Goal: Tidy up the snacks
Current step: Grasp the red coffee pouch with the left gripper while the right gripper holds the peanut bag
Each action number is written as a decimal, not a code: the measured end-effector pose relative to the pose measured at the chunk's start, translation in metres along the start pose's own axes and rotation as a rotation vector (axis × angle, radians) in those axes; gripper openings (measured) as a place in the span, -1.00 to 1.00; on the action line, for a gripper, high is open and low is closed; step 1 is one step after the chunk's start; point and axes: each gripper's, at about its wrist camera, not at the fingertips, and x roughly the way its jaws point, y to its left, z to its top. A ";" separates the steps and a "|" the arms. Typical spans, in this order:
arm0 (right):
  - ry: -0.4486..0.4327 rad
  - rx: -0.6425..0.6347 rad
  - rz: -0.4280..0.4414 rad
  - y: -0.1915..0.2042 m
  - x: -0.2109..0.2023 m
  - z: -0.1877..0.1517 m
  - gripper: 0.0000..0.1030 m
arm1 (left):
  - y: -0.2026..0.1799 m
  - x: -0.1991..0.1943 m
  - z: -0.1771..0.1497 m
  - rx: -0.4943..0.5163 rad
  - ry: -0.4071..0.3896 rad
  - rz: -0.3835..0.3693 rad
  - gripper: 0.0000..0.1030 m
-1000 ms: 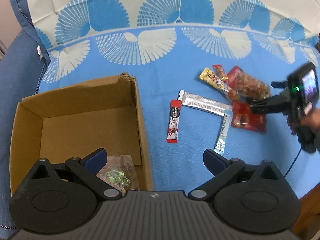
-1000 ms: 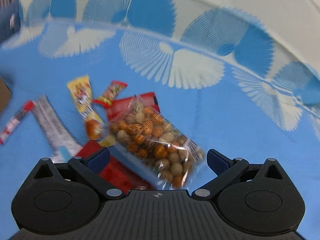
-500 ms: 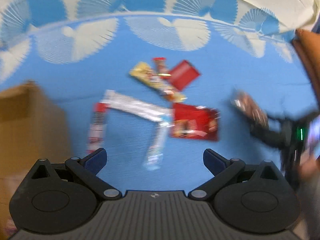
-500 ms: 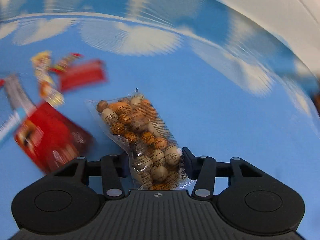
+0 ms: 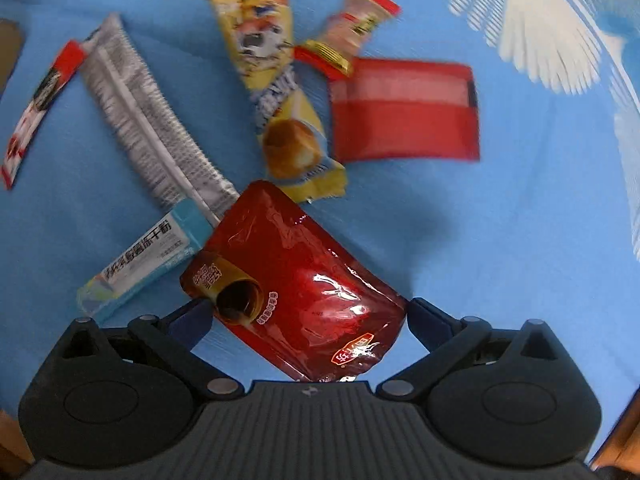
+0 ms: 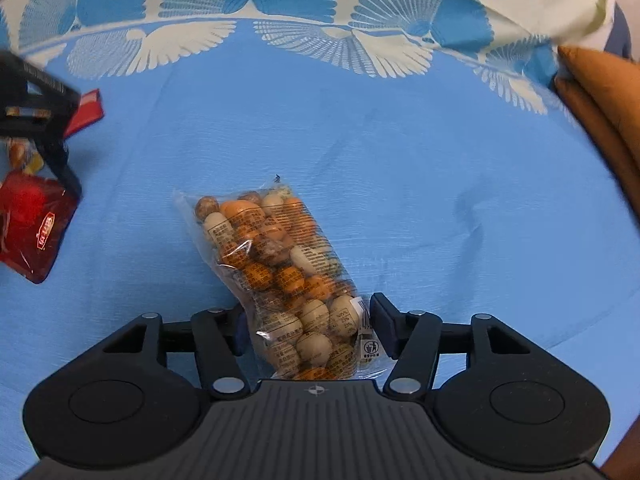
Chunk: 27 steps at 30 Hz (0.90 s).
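In the left wrist view my left gripper [image 5: 306,314] is open, its fingers on either side of a dark red glossy snack pouch [image 5: 296,288] on the blue cloth. Beyond it lie a light blue stick pack [image 5: 144,256], a silver bar [image 5: 152,116], a yellow cake wrapper [image 5: 276,92], a red flat packet [image 5: 404,116], a small red-ended candy [image 5: 352,32] and a red-white stick [image 5: 36,104]. In the right wrist view my right gripper [image 6: 308,328] is shut on a clear bag of coated nuts [image 6: 280,264], whose far end rests on the cloth.
The blue cloth [image 6: 400,160] with its white fan border covers the table. An orange-brown cushion or edge [image 6: 600,92] is at the right. The left gripper [image 6: 36,120] and the red pouch [image 6: 32,224] show at the left of the right wrist view.
My left gripper swung from the cardboard box over to the snack pile and now straddles the red pouch. My right gripper shut on the nut bag and drew it right, away from the pile.
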 end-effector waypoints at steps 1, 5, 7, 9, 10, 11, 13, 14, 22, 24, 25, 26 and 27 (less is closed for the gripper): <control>0.000 0.014 0.010 -0.004 0.000 -0.001 0.31 | 0.001 0.001 0.002 -0.003 0.010 0.000 1.00; -0.002 0.073 0.040 -0.014 0.004 -0.003 0.45 | 0.000 0.003 0.015 -0.031 0.061 0.008 1.00; -0.013 0.068 0.039 -0.013 0.004 -0.005 0.45 | 0.005 0.003 0.019 -0.048 0.070 -0.011 1.00; -0.018 0.059 0.038 -0.011 0.002 -0.006 0.37 | 0.015 -0.006 0.014 -0.065 0.023 -0.052 0.89; -0.018 0.044 0.033 -0.008 0.000 -0.006 0.28 | 0.021 -0.012 0.007 -0.035 0.003 -0.076 0.76; -0.019 0.024 0.025 -0.004 -0.002 -0.007 0.17 | 0.024 -0.018 0.001 0.007 -0.007 -0.101 0.56; -0.019 -0.001 0.009 0.003 -0.007 -0.009 0.09 | 0.028 -0.033 -0.014 0.096 -0.039 -0.129 0.20; -0.020 -0.004 0.001 0.005 -0.010 -0.011 0.08 | 0.030 -0.042 -0.022 0.144 -0.063 -0.148 -0.04; -0.054 0.076 -0.025 0.019 -0.064 -0.040 0.06 | 0.071 -0.103 -0.079 0.457 -0.228 -0.217 -1.00; -0.072 0.099 -0.016 0.025 -0.080 -0.045 0.06 | 0.090 -0.113 -0.089 0.520 -0.259 -0.237 -1.00; -0.078 0.102 -0.017 0.029 -0.085 -0.048 0.06 | 0.100 -0.117 -0.095 0.553 -0.268 -0.255 -1.00; -0.083 0.100 -0.015 0.033 -0.090 -0.050 0.06 | 0.104 -0.116 -0.098 0.574 -0.276 -0.260 -1.00; -0.084 0.101 -0.010 0.037 -0.093 -0.053 0.06 | 0.112 -0.116 -0.100 0.592 -0.269 -0.266 -1.00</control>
